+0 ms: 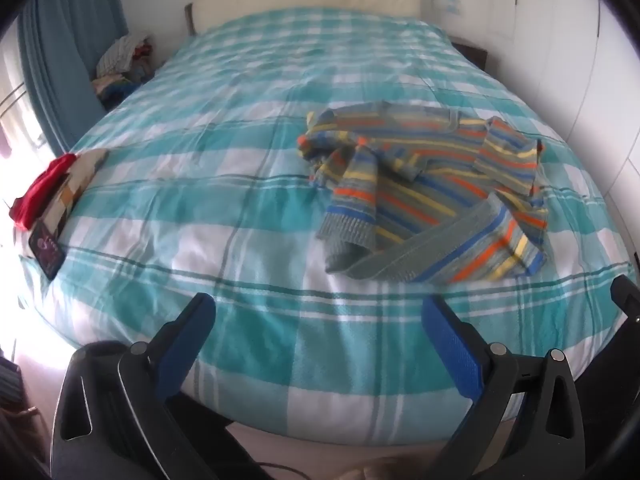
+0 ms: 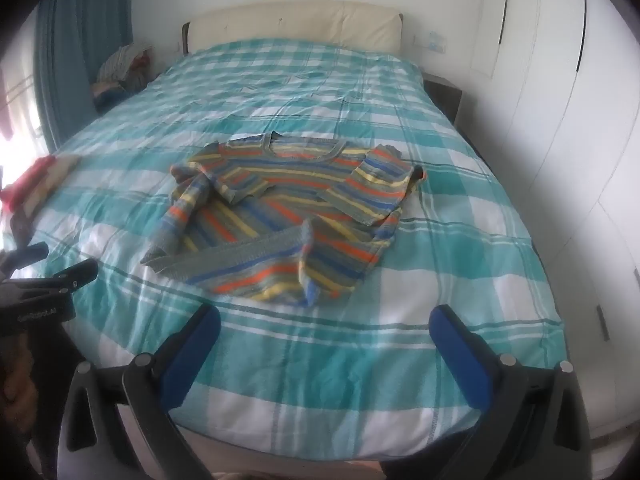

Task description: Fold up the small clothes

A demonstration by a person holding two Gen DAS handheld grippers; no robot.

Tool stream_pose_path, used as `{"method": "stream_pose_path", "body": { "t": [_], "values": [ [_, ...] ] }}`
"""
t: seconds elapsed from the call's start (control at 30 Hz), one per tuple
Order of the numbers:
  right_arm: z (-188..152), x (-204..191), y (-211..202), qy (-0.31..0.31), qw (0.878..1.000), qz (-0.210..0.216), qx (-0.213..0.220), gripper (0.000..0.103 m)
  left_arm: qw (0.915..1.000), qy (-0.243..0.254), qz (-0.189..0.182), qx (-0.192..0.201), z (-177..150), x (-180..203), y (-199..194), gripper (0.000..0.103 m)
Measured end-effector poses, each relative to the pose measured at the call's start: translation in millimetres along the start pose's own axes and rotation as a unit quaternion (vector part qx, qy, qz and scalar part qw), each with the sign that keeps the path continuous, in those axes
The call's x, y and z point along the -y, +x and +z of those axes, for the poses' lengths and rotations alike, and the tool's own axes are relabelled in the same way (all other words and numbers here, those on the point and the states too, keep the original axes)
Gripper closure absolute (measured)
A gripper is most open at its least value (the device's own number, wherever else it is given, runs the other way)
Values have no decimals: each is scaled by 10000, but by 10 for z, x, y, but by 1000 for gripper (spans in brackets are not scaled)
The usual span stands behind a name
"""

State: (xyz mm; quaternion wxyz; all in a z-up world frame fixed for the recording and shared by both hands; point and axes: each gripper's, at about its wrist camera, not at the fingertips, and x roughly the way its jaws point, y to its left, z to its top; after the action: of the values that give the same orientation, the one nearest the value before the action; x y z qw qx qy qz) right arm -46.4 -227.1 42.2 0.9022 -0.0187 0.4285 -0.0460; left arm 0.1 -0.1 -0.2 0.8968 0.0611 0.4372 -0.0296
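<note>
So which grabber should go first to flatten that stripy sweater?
Probably the right gripper: the striped sweater lies straight ahead of it, bunched hem nearest. From the left gripper it sits off to the side. Both are open and empty.

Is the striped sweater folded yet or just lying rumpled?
Rumpled: the striped sweater lies loose, sleeves crossing its front, hem flipped up.

Striped sweater [image 2: 288, 208] crumpled, sleeves folded in, on bed.
</note>
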Motion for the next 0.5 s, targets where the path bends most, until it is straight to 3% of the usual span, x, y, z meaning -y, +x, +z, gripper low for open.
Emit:
{"method": "stream_pose_path", "body": {
  "t": [0.5],
  "values": [
    [0, 20, 41, -24, 10000, -88, 5, 0, 10000, 38, 56, -9, 31, -44, -23, 0]
  ]
}}
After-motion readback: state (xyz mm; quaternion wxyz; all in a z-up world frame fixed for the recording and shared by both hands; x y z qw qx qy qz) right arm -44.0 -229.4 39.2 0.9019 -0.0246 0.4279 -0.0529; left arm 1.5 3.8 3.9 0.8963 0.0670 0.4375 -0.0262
